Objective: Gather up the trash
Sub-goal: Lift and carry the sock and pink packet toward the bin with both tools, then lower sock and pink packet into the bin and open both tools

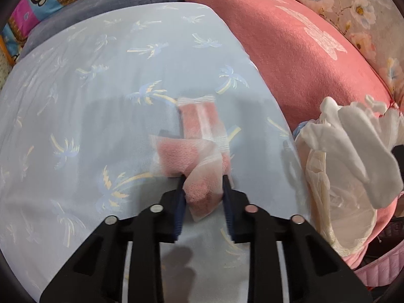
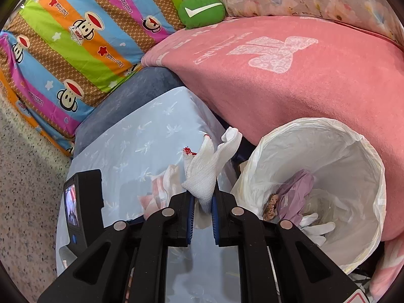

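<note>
Pinching crinkly pink wrapper [image 1: 202, 151], seemingly plastic.

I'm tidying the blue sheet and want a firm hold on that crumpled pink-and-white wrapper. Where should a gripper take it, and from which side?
Take the pink wrapper at its bunched near end, coming down from above with one finger on each side. That end stands up off the sheet in a thick fold; the far end lies flat and thin, offering little to pinch. The left gripper already straddles that fold.

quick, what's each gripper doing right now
left gripper: closed on the pink-and-white plastic wrapper.
right gripper: closed on the white knitted glove.
</note>
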Available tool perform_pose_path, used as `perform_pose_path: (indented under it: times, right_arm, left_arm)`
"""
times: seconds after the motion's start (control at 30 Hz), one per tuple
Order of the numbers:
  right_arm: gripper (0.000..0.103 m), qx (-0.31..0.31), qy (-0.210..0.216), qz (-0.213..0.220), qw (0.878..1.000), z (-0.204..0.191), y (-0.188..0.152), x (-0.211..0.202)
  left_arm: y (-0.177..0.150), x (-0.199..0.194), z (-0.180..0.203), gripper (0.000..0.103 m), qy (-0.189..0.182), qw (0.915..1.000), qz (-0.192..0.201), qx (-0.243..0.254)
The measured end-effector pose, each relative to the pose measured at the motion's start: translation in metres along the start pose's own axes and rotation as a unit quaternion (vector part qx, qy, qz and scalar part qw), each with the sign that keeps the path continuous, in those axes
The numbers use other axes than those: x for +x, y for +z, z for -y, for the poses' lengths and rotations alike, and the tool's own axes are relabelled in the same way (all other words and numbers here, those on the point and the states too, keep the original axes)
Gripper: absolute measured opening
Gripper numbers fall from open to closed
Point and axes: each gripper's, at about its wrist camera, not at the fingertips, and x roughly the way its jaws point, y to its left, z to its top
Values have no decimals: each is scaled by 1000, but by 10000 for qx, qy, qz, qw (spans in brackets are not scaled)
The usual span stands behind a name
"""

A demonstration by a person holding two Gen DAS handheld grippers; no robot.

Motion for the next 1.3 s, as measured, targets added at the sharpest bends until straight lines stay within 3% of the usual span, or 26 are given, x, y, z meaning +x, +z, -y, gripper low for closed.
perform_pose_path:
  times: [0.17,0.6,1.3]
  right_arm:
    - [11,-33,65,42,10000,-2,0,-5]
    - [11,68,92,461,9989,10,5,-46]
    - [11,609,-390,1096,9913,85,9,-118]
  left_arm:
    - [2,-9,1,16,-211,9998,-10,33]
    - [1,-73,50,16,-652,9952,498,533]
    - [12,-104,143,16,-1298,9767,916,1442]
